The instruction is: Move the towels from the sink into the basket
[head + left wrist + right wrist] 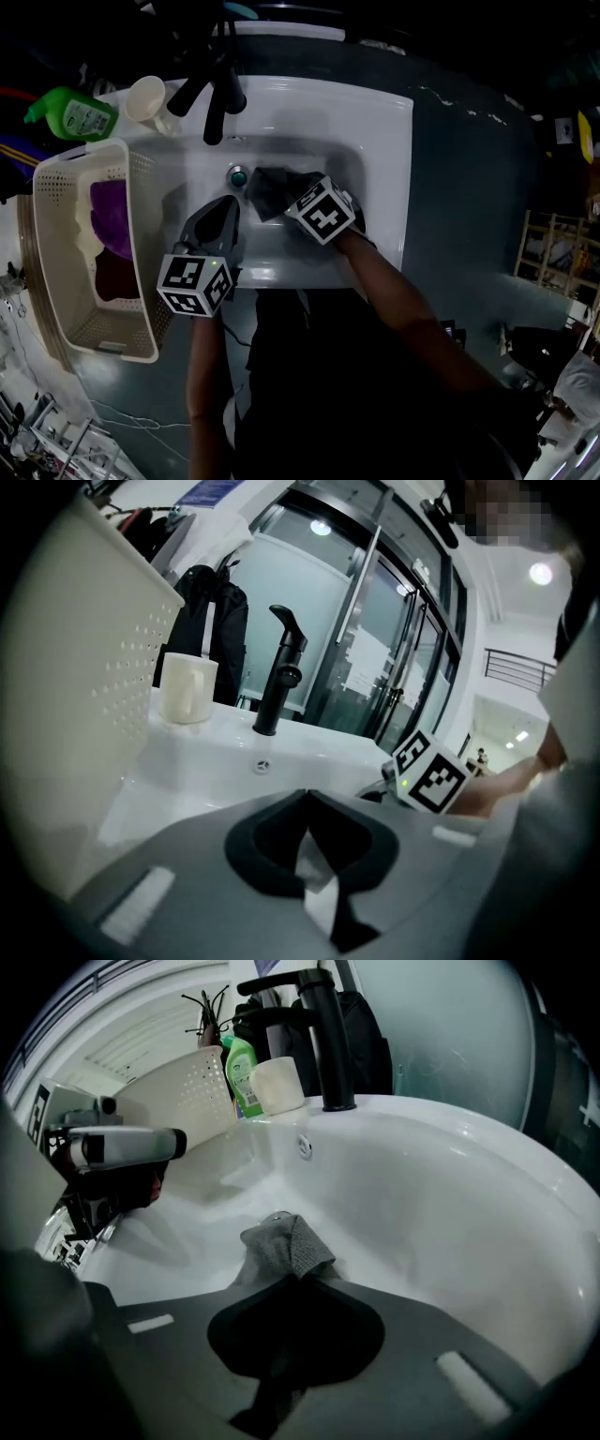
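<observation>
Right gripper [295,1277] clenched on the dark grey knitted towel [284,1244], which sits bunched on the floor of the white ceramic sink [380,141], just beside the drain [238,176]. Left gripper [307,795] has its jaws together with nothing between them, over the sink's front-left edge. Cream perforated plastic basket [56,234] at the counter's left edge, purple cloth [112,216] inside.
</observation>
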A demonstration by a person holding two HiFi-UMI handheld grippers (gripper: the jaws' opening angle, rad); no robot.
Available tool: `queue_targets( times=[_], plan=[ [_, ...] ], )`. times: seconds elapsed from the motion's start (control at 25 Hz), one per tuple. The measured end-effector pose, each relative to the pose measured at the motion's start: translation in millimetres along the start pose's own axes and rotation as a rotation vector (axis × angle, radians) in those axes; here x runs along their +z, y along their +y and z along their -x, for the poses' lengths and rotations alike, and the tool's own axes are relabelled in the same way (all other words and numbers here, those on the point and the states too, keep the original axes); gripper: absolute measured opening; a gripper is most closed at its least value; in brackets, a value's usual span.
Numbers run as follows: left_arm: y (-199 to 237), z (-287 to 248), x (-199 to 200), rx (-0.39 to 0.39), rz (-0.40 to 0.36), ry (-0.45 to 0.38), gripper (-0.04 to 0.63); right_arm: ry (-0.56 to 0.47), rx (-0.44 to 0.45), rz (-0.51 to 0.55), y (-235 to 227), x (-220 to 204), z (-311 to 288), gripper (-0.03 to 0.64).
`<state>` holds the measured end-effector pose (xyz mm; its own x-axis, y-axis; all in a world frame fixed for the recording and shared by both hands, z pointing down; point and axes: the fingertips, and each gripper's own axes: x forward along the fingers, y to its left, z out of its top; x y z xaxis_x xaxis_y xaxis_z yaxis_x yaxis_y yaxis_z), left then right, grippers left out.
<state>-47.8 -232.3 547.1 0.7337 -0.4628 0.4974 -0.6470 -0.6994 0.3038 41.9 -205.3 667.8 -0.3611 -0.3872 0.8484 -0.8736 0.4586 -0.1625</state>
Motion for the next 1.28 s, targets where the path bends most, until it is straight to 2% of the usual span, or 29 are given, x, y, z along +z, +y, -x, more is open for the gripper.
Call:
queue_targets(
  times=[0.44,0.76,1.28],
  plan=[
    [-16,15,-4,-0.014,0.047,-0.027,0.009,-0.095,-0.015,-0.039,7,10,37,0.012],
    [-40,36,0,-0.043,0.011,-0.074,0.009,-0.131,-0.018,-0.032,17,11,66,0.012],
    [-56,65,18,-0.034,0.017,-0.139,0.009,-0.235,-0.015,0.008,33,40,113,0.012]
  ],
)
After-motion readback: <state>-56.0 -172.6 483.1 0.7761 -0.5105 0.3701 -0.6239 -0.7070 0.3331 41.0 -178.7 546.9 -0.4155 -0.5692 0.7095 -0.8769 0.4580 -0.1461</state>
